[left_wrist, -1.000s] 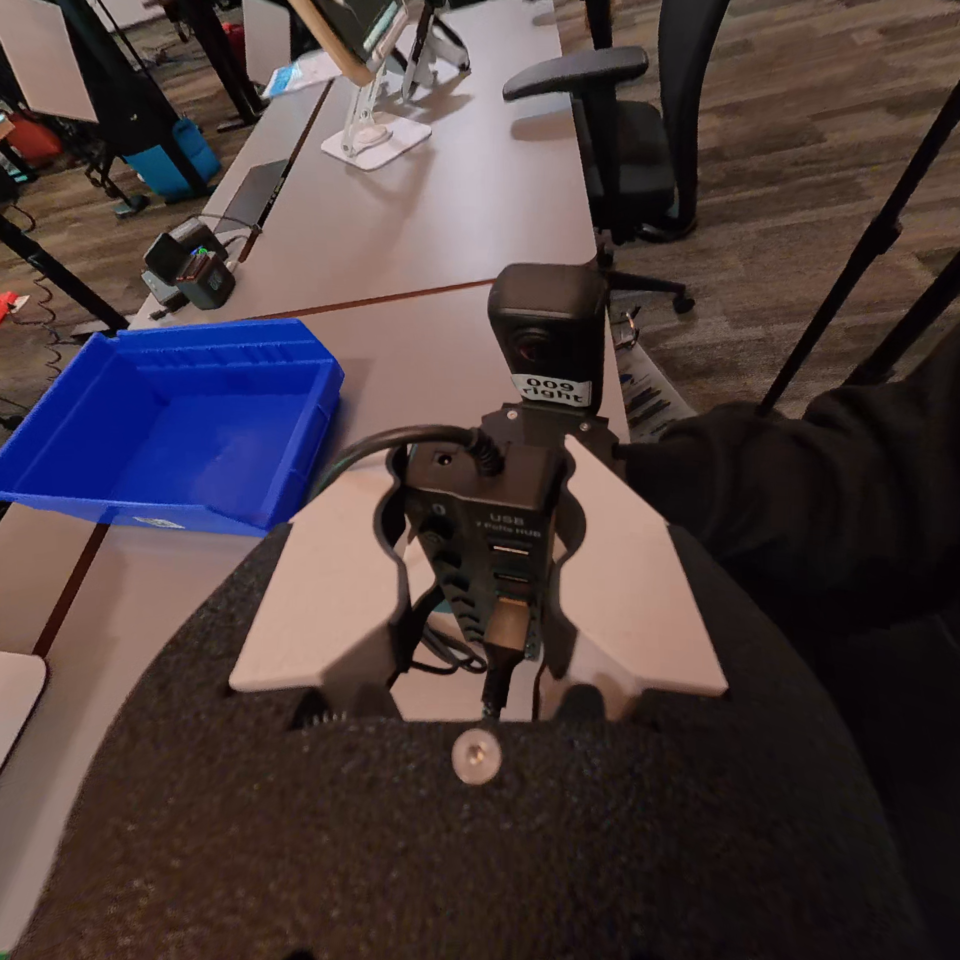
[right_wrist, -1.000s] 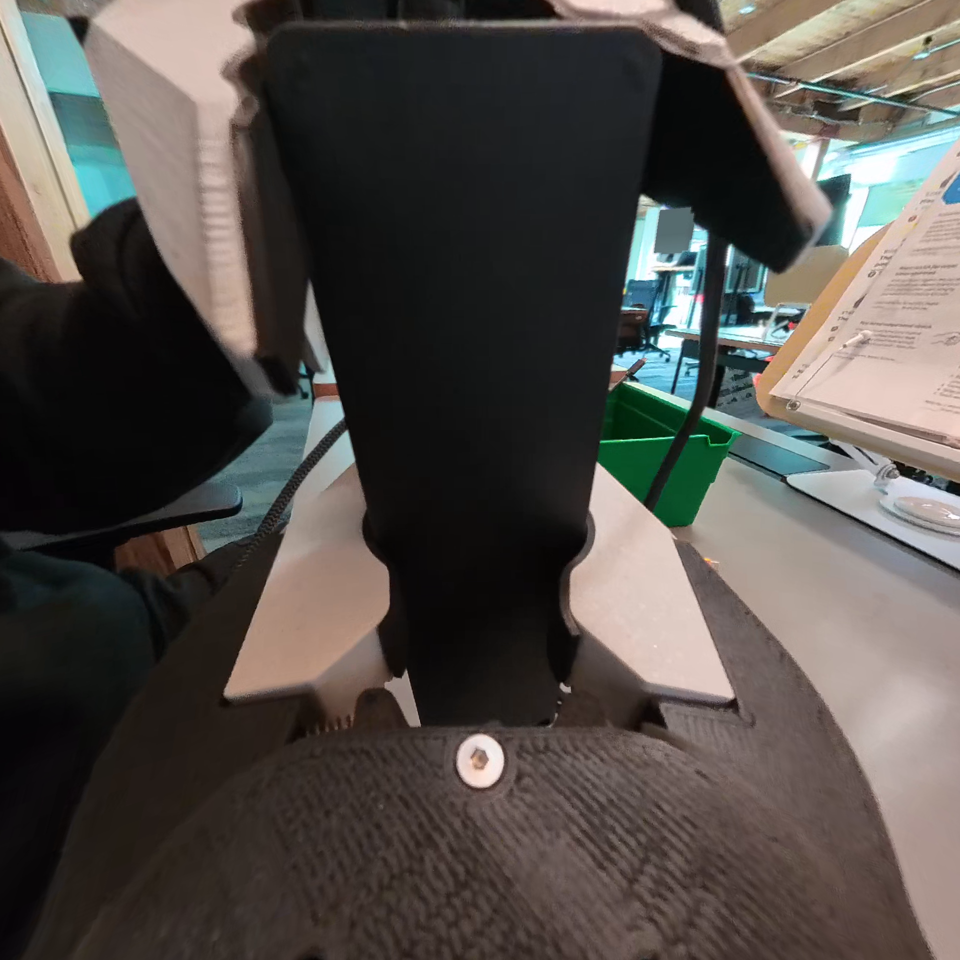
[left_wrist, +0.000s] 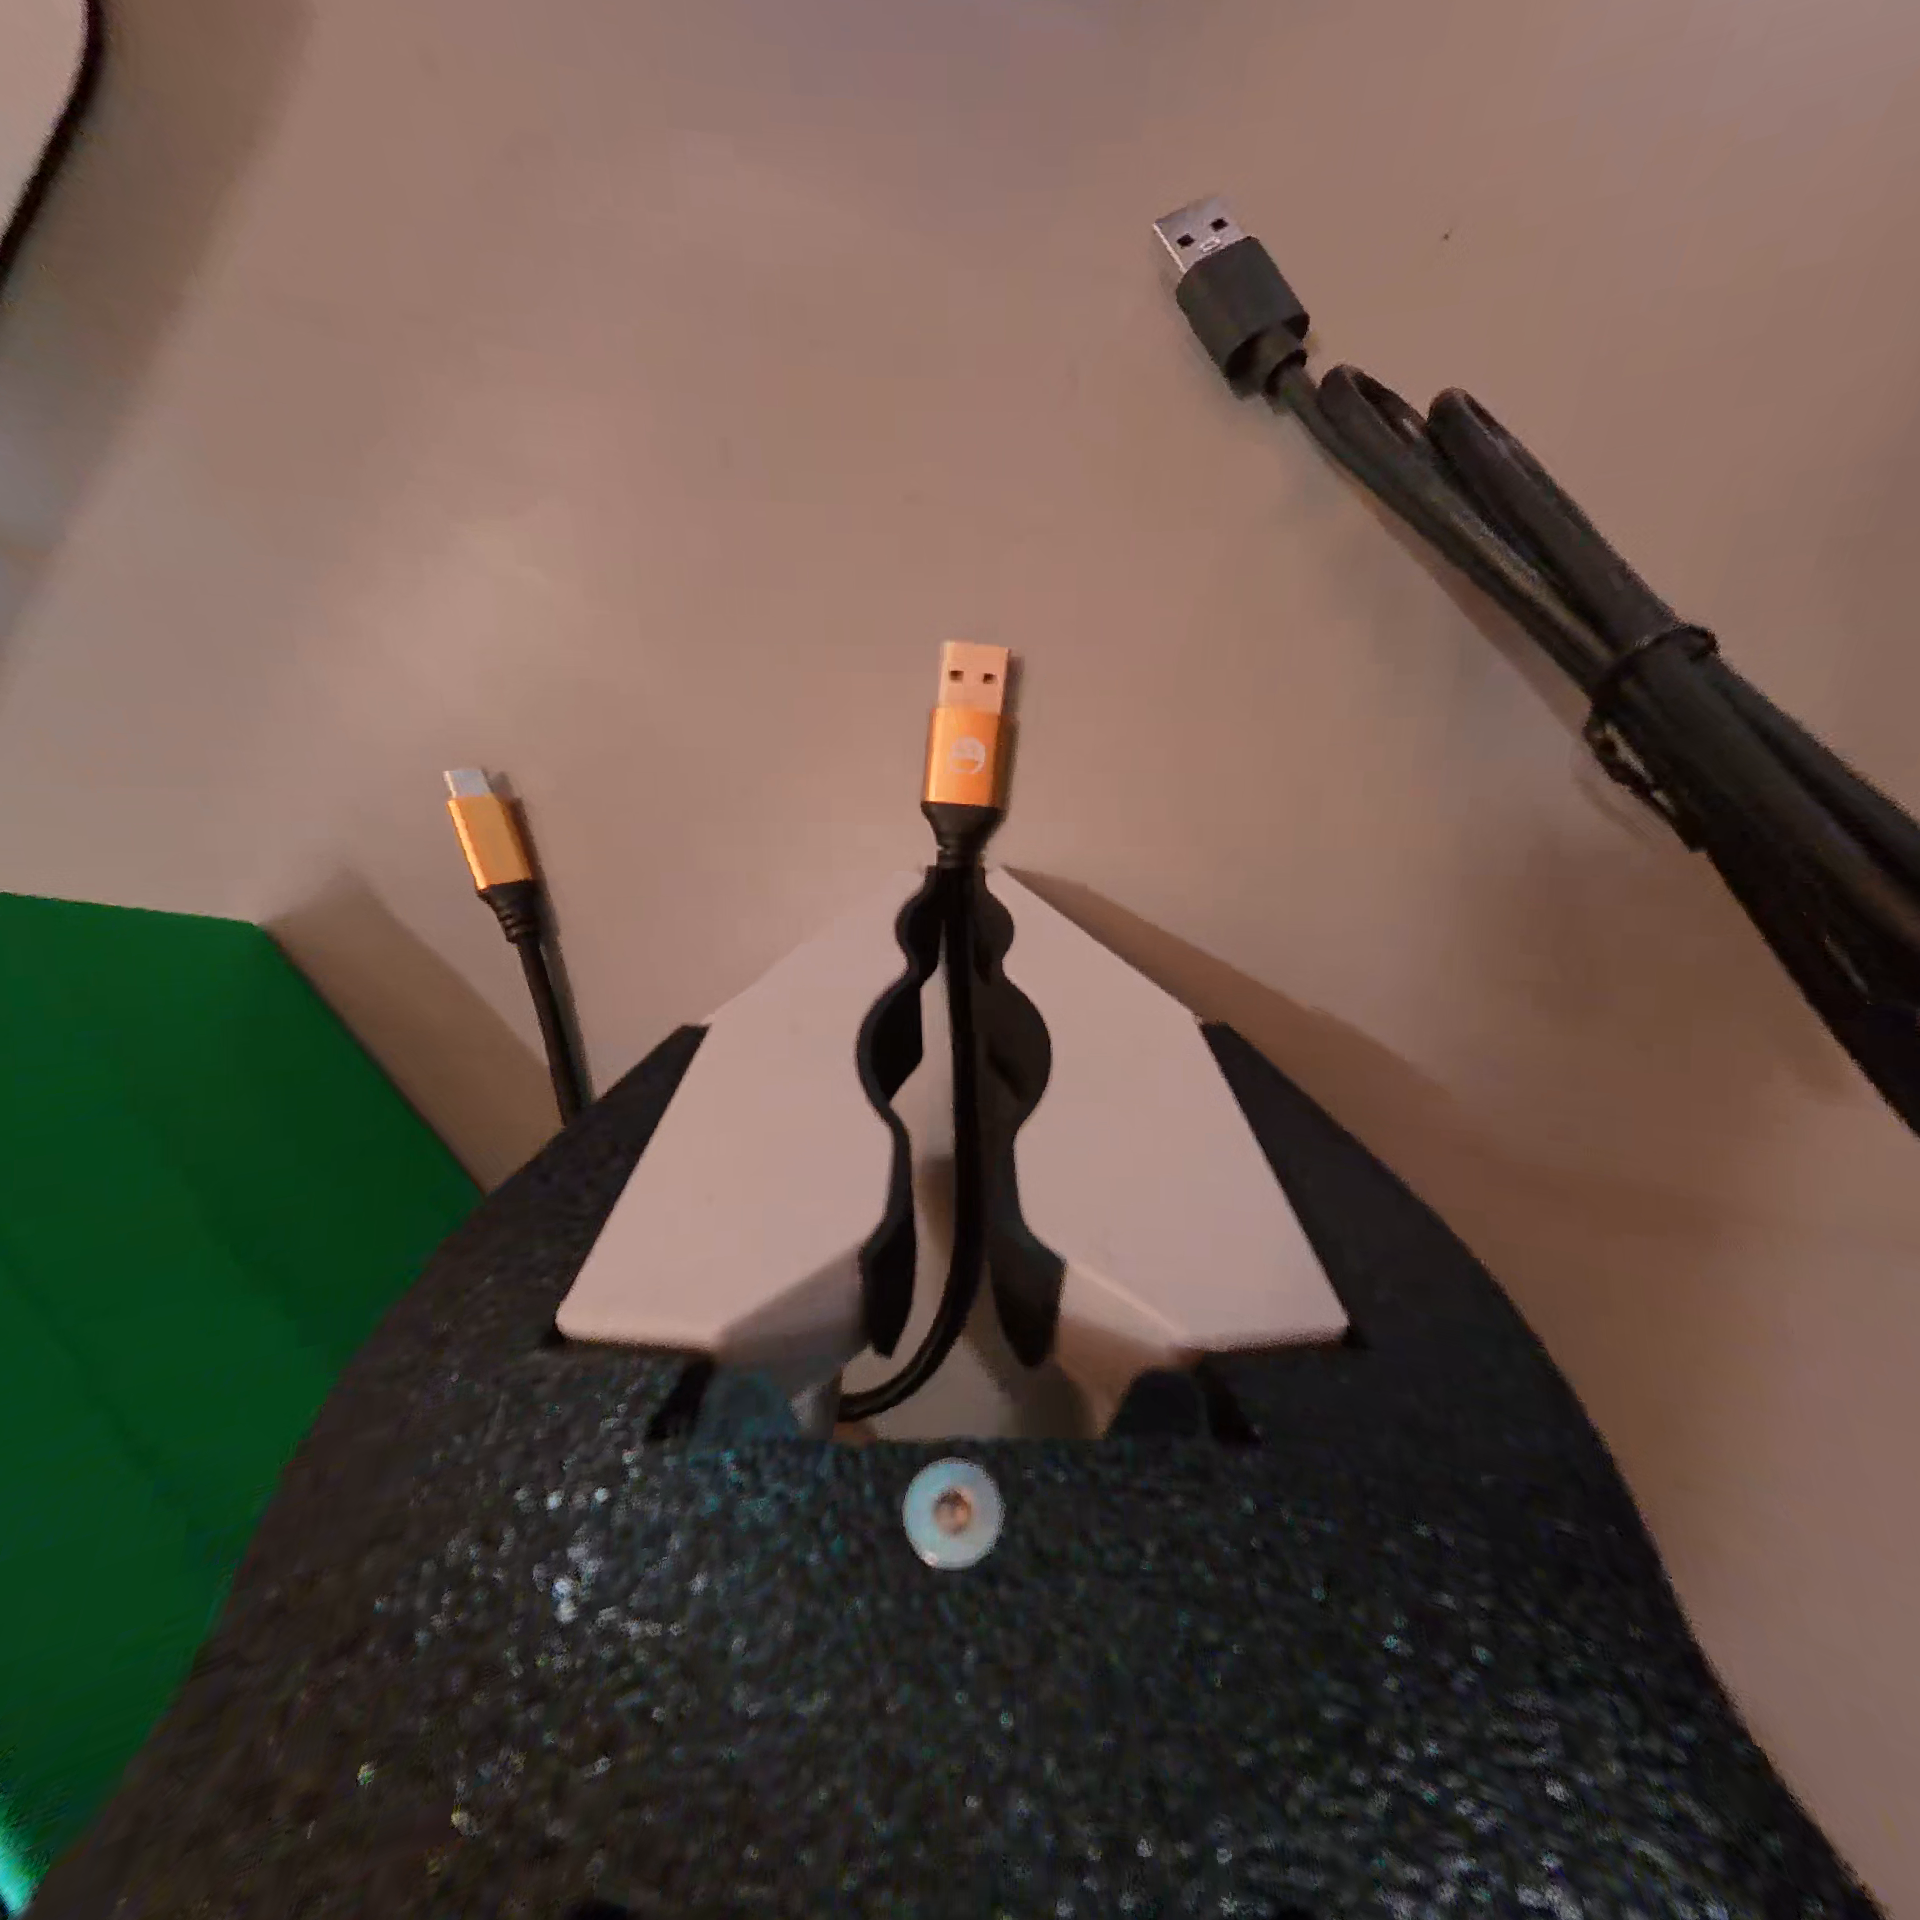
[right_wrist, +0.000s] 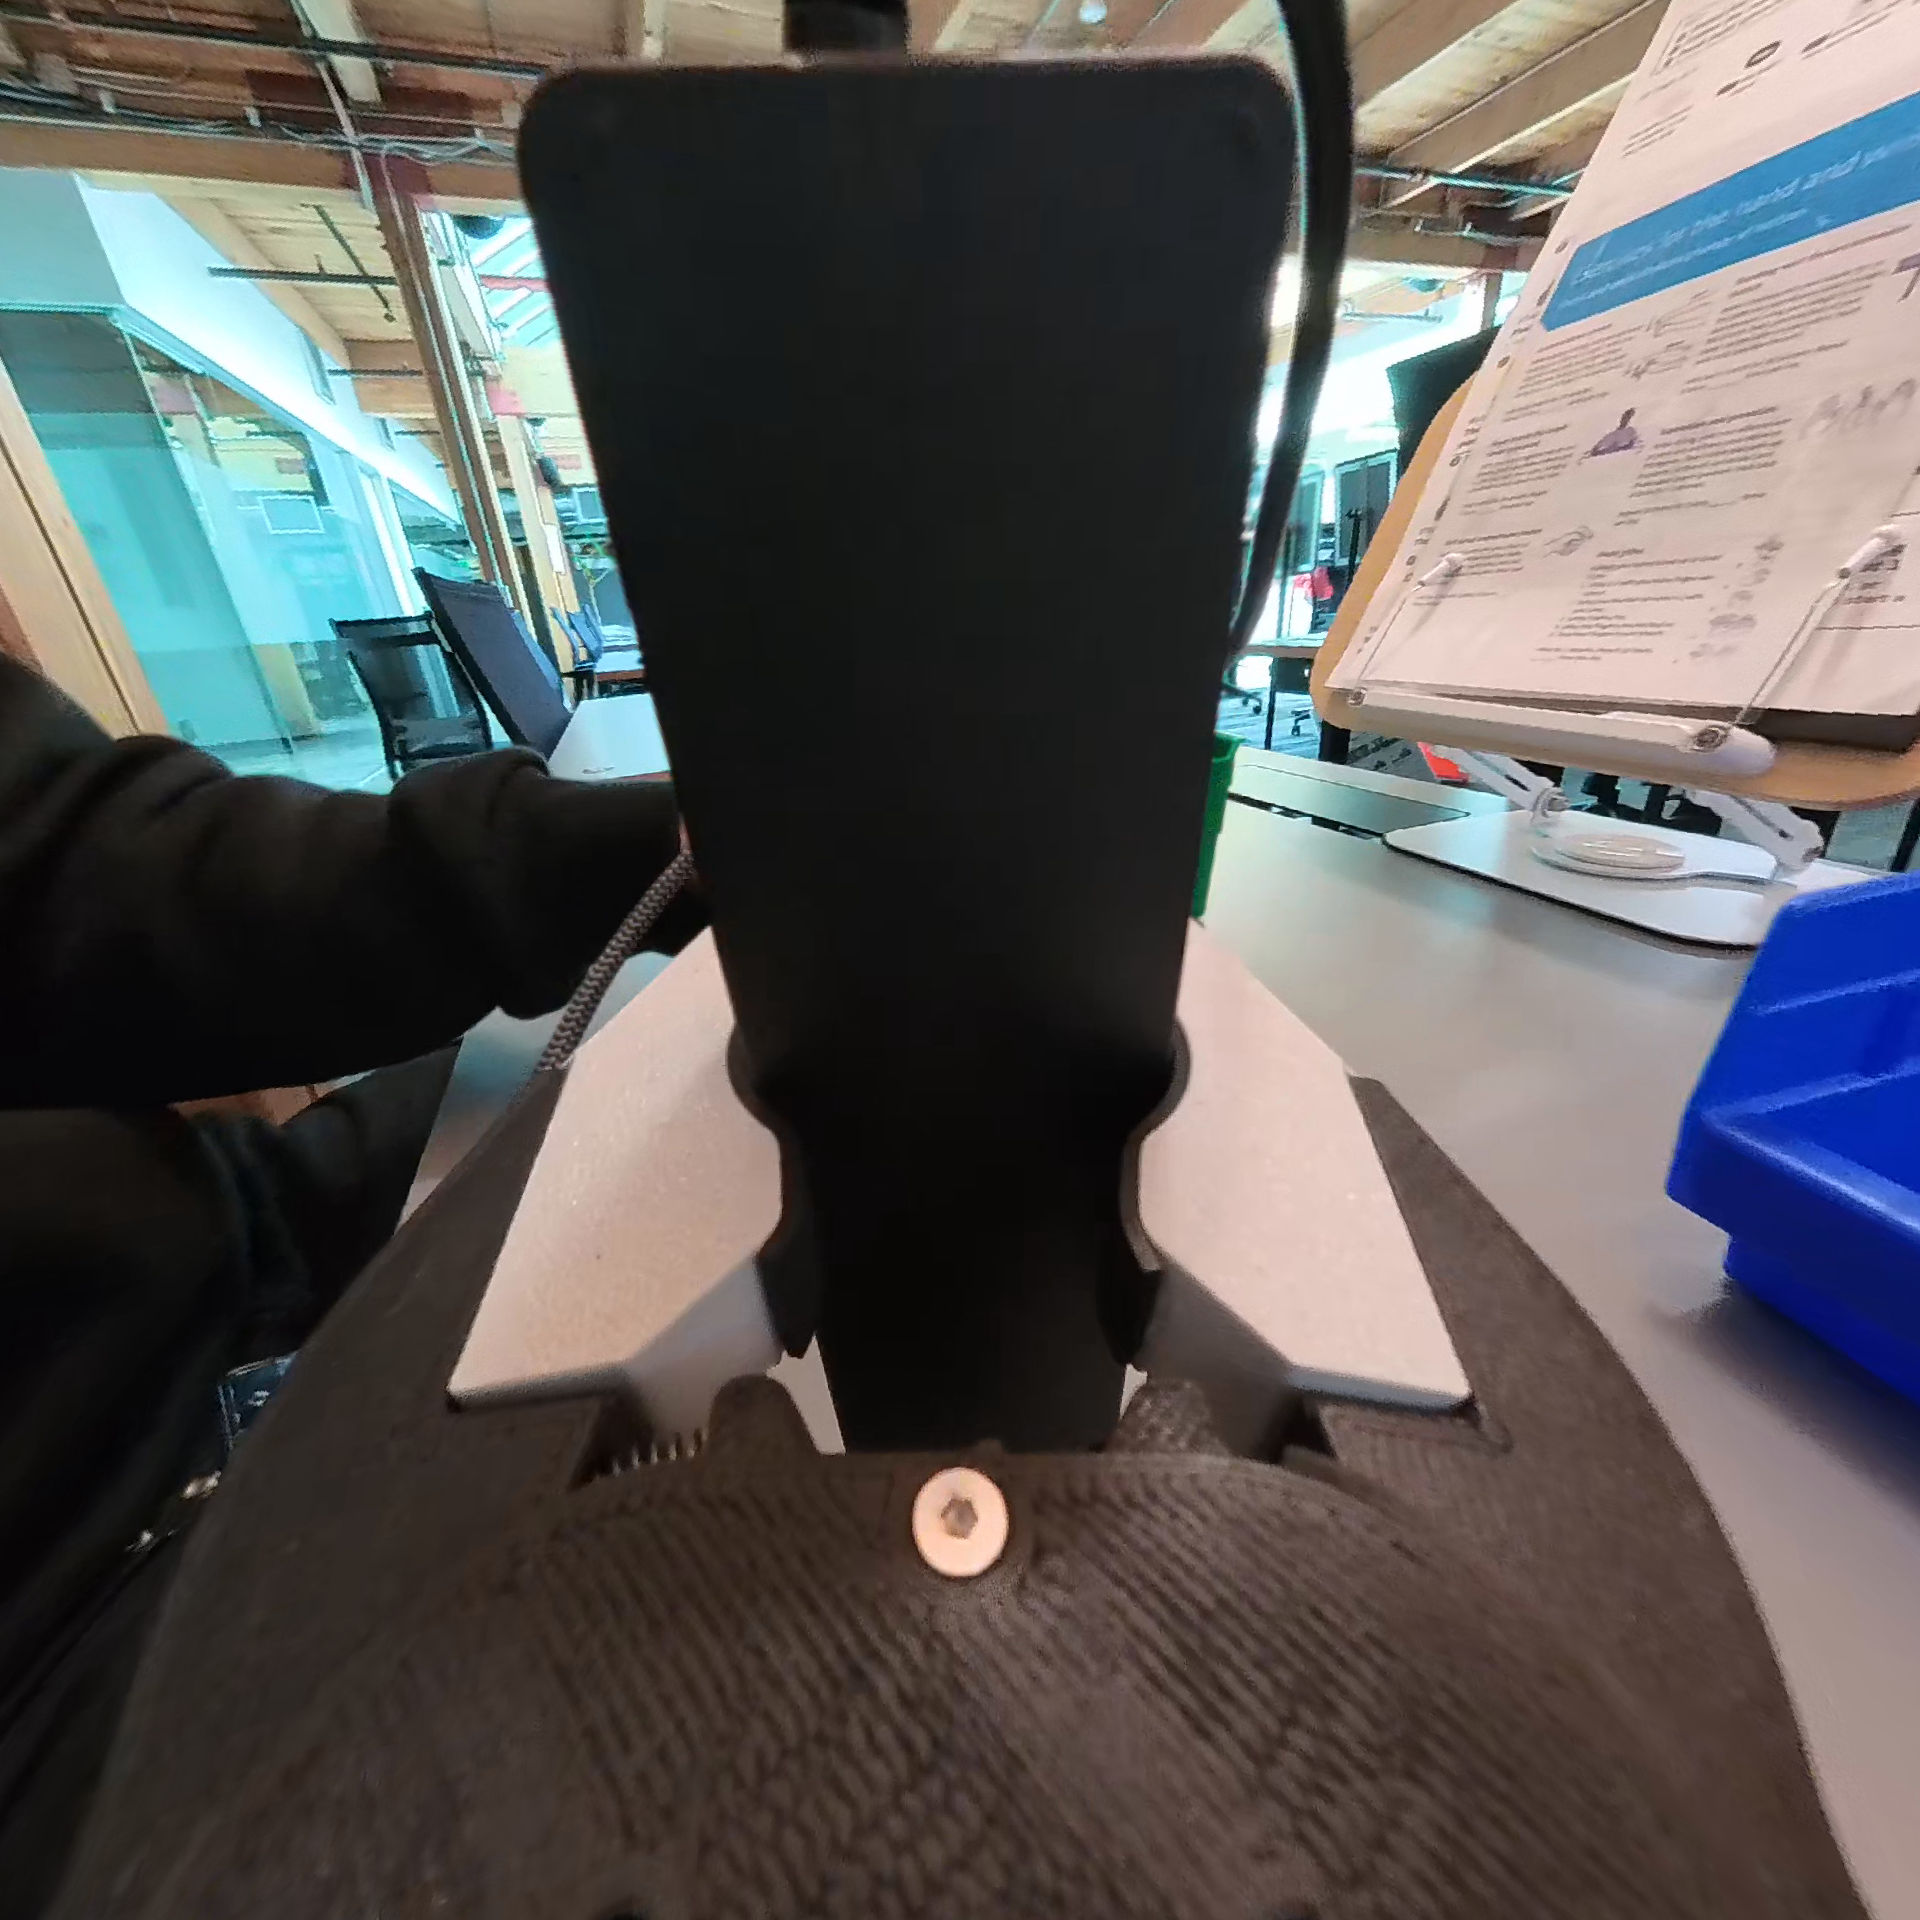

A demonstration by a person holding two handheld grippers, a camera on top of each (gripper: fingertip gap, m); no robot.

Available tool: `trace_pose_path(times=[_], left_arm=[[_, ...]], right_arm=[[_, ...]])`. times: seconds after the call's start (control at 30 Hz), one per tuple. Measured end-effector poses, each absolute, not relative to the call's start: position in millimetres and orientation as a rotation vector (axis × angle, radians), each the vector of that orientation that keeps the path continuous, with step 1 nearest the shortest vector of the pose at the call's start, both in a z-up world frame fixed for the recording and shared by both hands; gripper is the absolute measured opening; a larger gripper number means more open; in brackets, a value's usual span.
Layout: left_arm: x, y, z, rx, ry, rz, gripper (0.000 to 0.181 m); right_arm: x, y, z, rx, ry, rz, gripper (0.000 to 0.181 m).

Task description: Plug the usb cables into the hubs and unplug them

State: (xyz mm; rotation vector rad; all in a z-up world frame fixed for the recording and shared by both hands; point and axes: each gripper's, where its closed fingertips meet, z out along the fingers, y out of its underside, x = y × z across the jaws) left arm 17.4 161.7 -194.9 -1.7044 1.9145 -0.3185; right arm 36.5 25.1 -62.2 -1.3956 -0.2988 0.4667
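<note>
My left gripper (left_wrist: 961,883) is shut on a black cable just behind its orange USB-A plug (left_wrist: 968,727). The plug sticks out past the fingertips and points at the tabletop (left_wrist: 727,416). The cable's other end, a small orange connector (left_wrist: 483,831), shows to the left. A bundled black USB cable (left_wrist: 1558,582) with its plug (left_wrist: 1231,281) lies at the upper right. My right gripper (right_wrist: 956,1049) is shut on the black hub (right_wrist: 904,571), held upright with its plain back toward the camera. The hub's ports are hidden. Its own black cable (right_wrist: 1304,312) hangs at the right.
A green bin (left_wrist: 156,1195) sits left of my left gripper. In the right wrist view a blue bin (right_wrist: 1829,1143) stands at the right and a document stand (right_wrist: 1662,540) behind it. A black sleeve (right_wrist: 312,883) and a braided cable (right_wrist: 613,966) are at the left.
The orange plug was in the hub; now it is out. My left gripper has swung away with it and faces the tabletop. The right gripper still holds the hub.
</note>
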Motion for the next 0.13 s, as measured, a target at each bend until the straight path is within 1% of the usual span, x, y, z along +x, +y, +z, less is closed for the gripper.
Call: trace_pose_path(times=[0.13], left_arm=[[12,154,-184,-1.748,1.898,-0.364,0.001]], right_arm=[[29,24,-57,-1.364,-0.316,0.508,0.065]])
